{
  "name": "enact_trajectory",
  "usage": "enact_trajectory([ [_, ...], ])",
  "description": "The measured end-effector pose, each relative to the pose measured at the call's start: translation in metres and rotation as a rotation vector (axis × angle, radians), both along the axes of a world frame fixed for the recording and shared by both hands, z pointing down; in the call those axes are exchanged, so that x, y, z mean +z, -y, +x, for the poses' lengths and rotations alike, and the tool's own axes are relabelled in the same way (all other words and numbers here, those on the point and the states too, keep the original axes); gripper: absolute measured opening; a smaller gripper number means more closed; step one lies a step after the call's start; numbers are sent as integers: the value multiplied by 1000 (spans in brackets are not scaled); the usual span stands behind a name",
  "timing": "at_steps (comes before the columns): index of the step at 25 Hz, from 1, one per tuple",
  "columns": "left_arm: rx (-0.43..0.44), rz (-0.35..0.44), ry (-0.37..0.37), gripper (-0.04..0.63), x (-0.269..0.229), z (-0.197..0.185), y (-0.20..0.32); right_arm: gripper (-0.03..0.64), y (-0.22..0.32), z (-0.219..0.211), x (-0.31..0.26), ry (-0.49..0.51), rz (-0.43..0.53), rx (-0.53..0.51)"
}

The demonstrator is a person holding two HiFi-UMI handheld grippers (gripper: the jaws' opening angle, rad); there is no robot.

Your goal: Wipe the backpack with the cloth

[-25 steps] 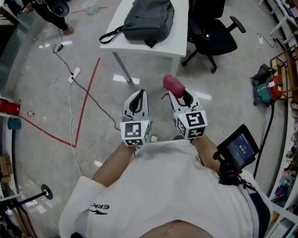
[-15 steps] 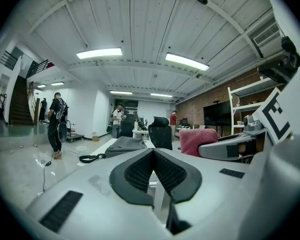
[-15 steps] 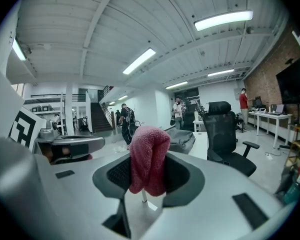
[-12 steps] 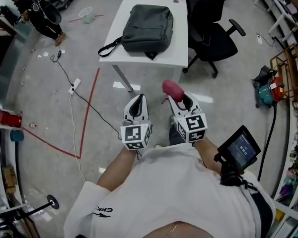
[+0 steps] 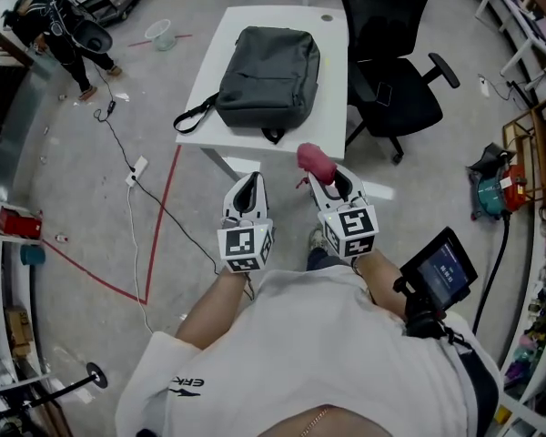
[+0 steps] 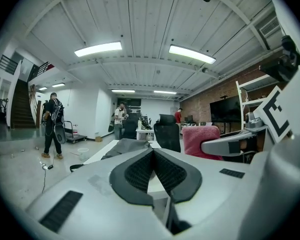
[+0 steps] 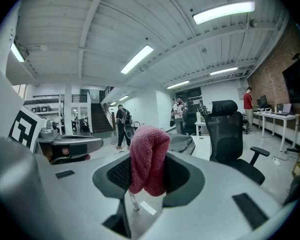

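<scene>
Noted dark grey backpack (image 5: 266,78) flat on the white bench (image 5: 333,66), over its left and middle, one strap loop hanging past the near left corner, well apart from both grippers. Recorded right gripper (image 5: 333,178) jaws clamped on a folded pink terry cloth (image 5: 317,158) that pokes up beyond the tips; left gripper (image 5: 248,188) jaws pressed together, nothing between. Judged cloth soft, light and limp, best pinched at the fold; backpack fabric likely pliant and apt to slide, worth pinning at a strap.
</scene>
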State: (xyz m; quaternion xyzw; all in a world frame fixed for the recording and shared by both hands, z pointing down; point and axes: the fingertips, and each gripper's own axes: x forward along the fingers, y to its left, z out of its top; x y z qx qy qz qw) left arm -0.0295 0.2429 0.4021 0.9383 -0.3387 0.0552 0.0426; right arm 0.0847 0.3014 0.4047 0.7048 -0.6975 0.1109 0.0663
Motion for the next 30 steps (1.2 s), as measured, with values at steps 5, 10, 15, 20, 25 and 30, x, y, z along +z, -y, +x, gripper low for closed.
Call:
enact_trajectory([
  [5, -28, -6, 24, 3, 4, 31, 34, 140, 32, 36, 6, 10, -14, -19],
  [10, -60, -15, 47, 3, 11, 60, 62, 140, 60, 68, 16, 26, -27, -48],
  [15, -85, -28, 63, 3, 18, 78, 82, 140, 82, 85, 25, 33, -43, -84],
  [20, -88, -41, 78, 3, 22, 87, 101, 140, 101, 93, 29, 41, -58, -91],
  [25, -79, -52, 77, 3, 27, 90, 134, 140, 127, 100, 33, 30, -78, -76],
  [30, -37, -68, 83, 3, 35, 86, 171, 140, 158, 100, 37, 18, -101, -27],
])
